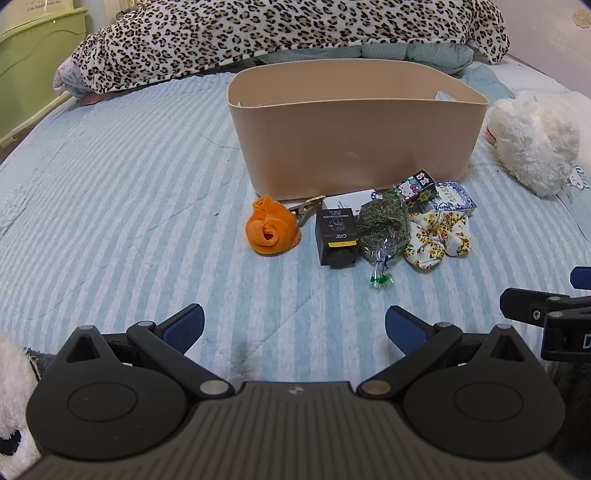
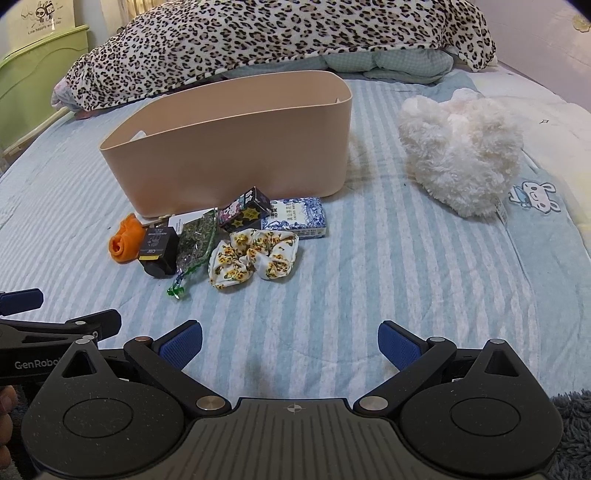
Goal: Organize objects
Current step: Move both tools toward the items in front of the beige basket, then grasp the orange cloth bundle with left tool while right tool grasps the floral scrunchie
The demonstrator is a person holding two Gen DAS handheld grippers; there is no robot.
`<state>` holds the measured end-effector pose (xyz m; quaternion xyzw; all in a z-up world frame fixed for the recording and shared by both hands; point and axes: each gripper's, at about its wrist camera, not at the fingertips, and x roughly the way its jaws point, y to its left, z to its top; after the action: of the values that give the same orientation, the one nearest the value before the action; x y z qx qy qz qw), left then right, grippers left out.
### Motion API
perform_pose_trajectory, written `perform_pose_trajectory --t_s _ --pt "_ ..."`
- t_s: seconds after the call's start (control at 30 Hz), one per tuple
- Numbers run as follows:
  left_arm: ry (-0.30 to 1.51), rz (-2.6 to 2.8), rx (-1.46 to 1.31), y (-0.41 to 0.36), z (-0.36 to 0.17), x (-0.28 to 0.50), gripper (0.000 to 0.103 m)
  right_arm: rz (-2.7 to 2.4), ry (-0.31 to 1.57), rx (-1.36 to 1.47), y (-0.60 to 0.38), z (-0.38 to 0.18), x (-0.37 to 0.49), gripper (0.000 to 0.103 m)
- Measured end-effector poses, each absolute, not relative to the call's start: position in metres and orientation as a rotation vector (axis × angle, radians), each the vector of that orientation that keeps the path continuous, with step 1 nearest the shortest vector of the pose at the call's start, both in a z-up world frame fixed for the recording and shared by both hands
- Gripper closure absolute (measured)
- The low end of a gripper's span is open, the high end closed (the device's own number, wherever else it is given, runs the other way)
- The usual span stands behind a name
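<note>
Beige bin hides its contents (white box half-covered).

I see a beige bin, orange cloth, yellow-flowered scrunchie, leopard blanket, blue-striped bed.

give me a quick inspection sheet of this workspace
Surface: blue striped bedspread, bare in front of both grippers.
Job's things: beige bin stands upright; in front of it lie an orange cloth, black box, bag of dried herbs, floral scrunchie, cartoon box and blue patterned box.
Clutter: white plush toy to the right of the bin.
Grippers: left gripper open, holding nothing; right gripper open, holding nothing.
Cables: nothing seen.
Surroundings: leopard blanket behind the bin, green furniture at left.
</note>
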<state>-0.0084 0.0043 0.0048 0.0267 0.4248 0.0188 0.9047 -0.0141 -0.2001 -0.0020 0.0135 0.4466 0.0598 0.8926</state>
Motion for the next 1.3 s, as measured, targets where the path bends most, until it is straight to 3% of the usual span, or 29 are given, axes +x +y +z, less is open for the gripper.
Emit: perform_pose_trajectory --t_s 0.5,1.0,1.3 --pt "0.843 0.061 0.052 0.033 0.024 0.005 0.000 0.100 0.938 -0.022 -0.201 0.009 -0.002 0.000" --pt "0.887 -0.010 0.065 0.060 0.000 0.098 0.000 0.124 0.976 -0.046 -0.184 -0.010 0.069 0.000" --pt "0.991 -0.086 0.063 0.072 -0.042 0.127 0.000 0.157 1.078 0.013 -0.181 -0.048 0.100 0.017"
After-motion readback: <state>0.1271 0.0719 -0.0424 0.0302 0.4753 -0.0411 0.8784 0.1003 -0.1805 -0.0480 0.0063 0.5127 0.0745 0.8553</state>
